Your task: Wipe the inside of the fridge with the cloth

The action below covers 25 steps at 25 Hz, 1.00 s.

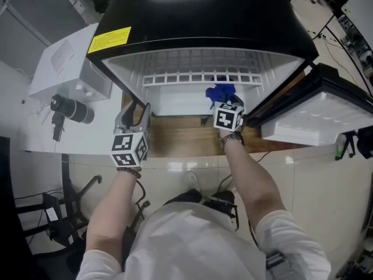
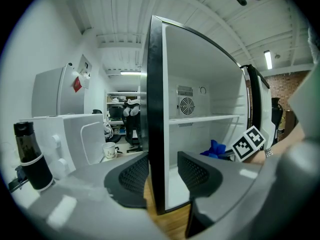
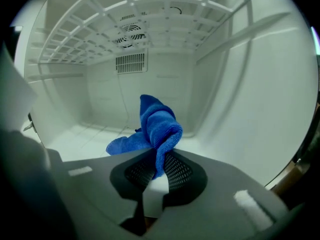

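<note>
A black fridge [image 1: 204, 28] stands open, white inside, with a wire shelf [image 1: 198, 69] across it. My right gripper [image 1: 224, 102] reaches into the lower compartment, shut on a bunched blue cloth [image 1: 220, 91]. In the right gripper view the cloth [image 3: 157, 121] sticks up from between the jaws of the right gripper [image 3: 156, 166], just above the white fridge floor [image 3: 75, 136] near the right wall. My left gripper [image 1: 135, 112] sits at the fridge's left side wall [image 2: 155, 109]. The left gripper [image 2: 162, 174] is open, its jaws on either side of that wall's front edge, a gap showing on the right.
The fridge door [image 1: 309, 115] hangs open at the right. A white boxy appliance [image 1: 64, 63] and a black bottle [image 1: 73, 109] sit left of the fridge. A fan vent [image 3: 131, 34] marks the back wall. Wooden boards [image 1: 175, 136] lie in front of the opening.
</note>
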Tool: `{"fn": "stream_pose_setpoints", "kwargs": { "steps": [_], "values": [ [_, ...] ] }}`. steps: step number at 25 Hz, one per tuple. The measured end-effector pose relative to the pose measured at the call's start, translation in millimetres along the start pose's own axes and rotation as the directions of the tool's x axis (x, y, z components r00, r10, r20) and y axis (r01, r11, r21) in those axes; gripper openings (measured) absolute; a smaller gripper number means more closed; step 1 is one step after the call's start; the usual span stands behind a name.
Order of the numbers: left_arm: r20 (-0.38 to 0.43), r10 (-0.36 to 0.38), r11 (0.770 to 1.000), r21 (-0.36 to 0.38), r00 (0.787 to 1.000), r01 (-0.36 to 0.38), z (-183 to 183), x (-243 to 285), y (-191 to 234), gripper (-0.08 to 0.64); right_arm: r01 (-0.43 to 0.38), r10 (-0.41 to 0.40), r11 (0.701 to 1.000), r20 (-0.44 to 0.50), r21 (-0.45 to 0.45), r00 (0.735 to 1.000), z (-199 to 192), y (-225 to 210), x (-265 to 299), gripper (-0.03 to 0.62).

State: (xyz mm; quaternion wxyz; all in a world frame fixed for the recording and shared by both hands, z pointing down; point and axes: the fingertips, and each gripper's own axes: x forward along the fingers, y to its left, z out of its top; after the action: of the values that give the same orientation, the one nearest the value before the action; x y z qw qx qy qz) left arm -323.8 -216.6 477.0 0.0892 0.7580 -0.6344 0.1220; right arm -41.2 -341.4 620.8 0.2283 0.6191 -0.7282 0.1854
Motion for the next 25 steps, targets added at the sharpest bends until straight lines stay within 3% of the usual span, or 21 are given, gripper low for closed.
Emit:
{"fn": "stream_pose_setpoints", "kwargs": {
  "steps": [8,14,19,25],
  "values": [
    [-0.002,0.004,1.0,0.002,1.0,-0.004,-0.5,0.1,0.0,0.173,0.085,-0.085,0.996,-0.027,0.018,0.996,-5.6,-34.4,-3.5,0.038],
    [-0.005,0.003,1.0,0.003,1.0,-0.003,-0.4,0.1,0.0,0.173,0.057,-0.058,0.997,-0.001,0.054,0.998,-0.9,-30.1,-7.5,0.038],
    [-0.002,-0.001,1.0,-0.001,1.0,0.001,-0.1,1.1,-0.9,0.172,-0.057,0.047,0.995,0.118,0.076,0.992,33.2,2.1,-28.3,0.038],
    [0.001,-0.008,1.0,-0.006,1.0,0.008,0.6,1.4,-1.1,0.169,-0.2,0.187,0.978,0.187,0.054,0.964,54.1,67.7,-56.0,0.038]
  ]
}}
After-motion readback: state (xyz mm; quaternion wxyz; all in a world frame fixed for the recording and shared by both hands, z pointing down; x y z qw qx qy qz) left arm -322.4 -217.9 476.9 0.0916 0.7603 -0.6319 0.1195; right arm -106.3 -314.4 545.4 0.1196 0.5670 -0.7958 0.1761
